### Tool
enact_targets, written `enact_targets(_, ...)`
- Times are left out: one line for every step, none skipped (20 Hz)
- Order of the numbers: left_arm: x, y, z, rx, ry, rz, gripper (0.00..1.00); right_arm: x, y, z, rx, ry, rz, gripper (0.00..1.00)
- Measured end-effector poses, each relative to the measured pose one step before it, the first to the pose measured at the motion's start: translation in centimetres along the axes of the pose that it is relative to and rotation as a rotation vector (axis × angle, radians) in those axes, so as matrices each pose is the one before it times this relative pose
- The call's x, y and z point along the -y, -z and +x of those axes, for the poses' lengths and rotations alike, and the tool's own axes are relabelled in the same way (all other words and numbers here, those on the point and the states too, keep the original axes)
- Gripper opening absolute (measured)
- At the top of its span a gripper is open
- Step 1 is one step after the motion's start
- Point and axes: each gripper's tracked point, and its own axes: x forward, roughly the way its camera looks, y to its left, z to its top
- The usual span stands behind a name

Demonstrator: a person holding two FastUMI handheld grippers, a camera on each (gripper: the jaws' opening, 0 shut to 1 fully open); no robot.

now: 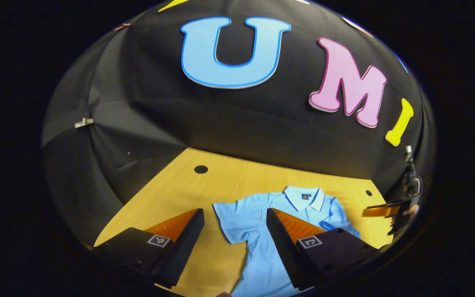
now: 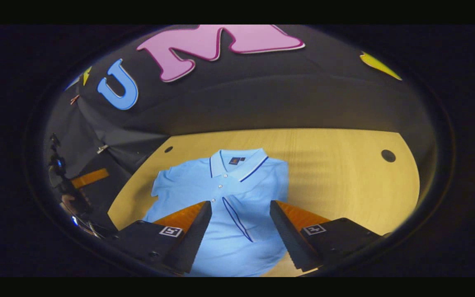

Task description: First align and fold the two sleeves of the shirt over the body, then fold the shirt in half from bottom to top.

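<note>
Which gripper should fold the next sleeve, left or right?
Left, I think. The unfolded sleeve lies just ahead of the left gripper, between its open fingers. The right gripper hovers open over the shirt body, where the other sleeve already looks folded in.

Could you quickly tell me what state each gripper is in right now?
Left gripper: open, holding nothing, above the shirt.
Right gripper: open, holding nothing.

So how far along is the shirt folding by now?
One sleeve already lies folded across the body of the shirt, its trimmed edge slanting over the front. The other sleeve is spread flat on the table. Nothing is in hand: the left gripper and right gripper have open jaws. Left: that sleeve, then the bottom-to-top fold.
</note>
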Motion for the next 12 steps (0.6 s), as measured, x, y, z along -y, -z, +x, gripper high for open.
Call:
enact_targets(-0.409,0.653,1.835,-0.04009,-0.00623,0.00057,0.96,0.606,-0.354,-1.158,0.01647,0.01199,0.0109,0.89)
enact_targets(-0.236,0.685,2.063,-0.04947,-0.00679,0.00403,0.96,0.645,-0.153,-1.104,0.01275,0.01059,0.0135,0.9)
enact_targets(-0.344,0.925,1.969,-0.06165,-0.01336,0.01991,0.96,0.568,0.097,-0.833,0.00737,0.00878,0.01378,0.9)
enact_targets(-0.329,0.723,2.004,-0.05977,-0.01744,0.0408,0.96,0.811,0.286,-0.835,0.00243,0.01181,0.01096,0.9)
enact_targets(-0.475,0.56,2.047,-0.04445,-0.01881,0.04739,0.97,0.889,0.398,-0.77,0.00152,0.01536,0.0073,0.89)
enact_targets(-0.169,0.575,1.913,-0.04546,-0.0153,0.04313,0.96,0.888,0.664,-0.546,-0.00288,0.01794,0.00582,0.9)
enact_targets(-0.112,0.632,1.381,-0.03962,-0.00727,0.01529,0.91,0.729,0.682,-0.472,-0.006,0.01641,0.0071,0.89)
enact_targets(0.314,0.752,1.564,-0.062,0.00178,-0.0267,0.95,0.574,0.867,-0.344,-0.00651,0.00727,0.00954,0.9)
enact_targets(0.148,0.876,1.783,-0.06493,0.00232,-0.06422,0.89,0.797,1.203,-0.903,-0.00858,0.0062,0.02254,0.9)
enact_targets(-0.09,0.072,0.604,-0.0098,-0.00495,-0.0206,0.88,0.455,0.45,-0.281,-0.00241,0.00878,0.0059,0.9)
enact_targets(-0.001,0.156,0.54,-0.00984,-0.00293,-0.0137,0.89,0.554,0.28,-0.35,-0.00266,0.01009,0.00323,0.9)
enact_targets(-0.003,0.636,0.443,-0.02863,-0.01079,-0.00276,0.89,0.75,0.117,-0.327,-0.00184,0.01281,0.0092,0.9)
